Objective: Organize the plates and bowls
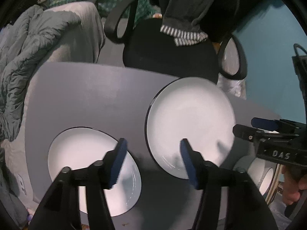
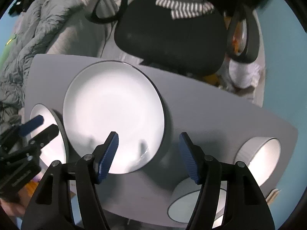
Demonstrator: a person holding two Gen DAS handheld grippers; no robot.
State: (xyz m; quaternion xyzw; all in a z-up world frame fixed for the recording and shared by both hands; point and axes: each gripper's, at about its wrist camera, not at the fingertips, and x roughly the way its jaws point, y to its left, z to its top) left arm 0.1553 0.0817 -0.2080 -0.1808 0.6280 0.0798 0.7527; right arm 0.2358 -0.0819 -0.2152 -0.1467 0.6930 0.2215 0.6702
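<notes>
On the gray table [image 1: 86, 95], left wrist view: 2 white plates with thin dark rims. Large plate [image 1: 190, 122] sits right of centre; smaller plate [image 1: 82, 157] lies near-left, apart from it. Left gripper [image 1: 153, 162] hangs above the gap between them, blue-padded jaws spread wide, holding nothing. Right gripper [image 1: 247, 127] enters from the right edge, its tips at the large plate's right rim; jaw gap unclear from this angle. A gray bowl [image 1: 262, 176] shows below it. Black office chair [image 1: 168, 48] stands behind the table, rumpled gray bedding [image 1: 28, 57] at left.

Right wrist view: right gripper [image 2: 148, 157] above the table [image 2: 220, 118], jaws spread, empty. Large plate [image 2: 113, 111] lies ahead-left, the left pad over its near edge. Smaller plate [image 2: 48, 134] sits far left, its right edge hidden behind the large plate. Left gripper [image 2: 41, 126] pokes over it, jaws apart. 2 gray bowls, white inside: one [image 2: 259, 157] at right, another [image 2: 188, 205] near, under the right finger.
</notes>
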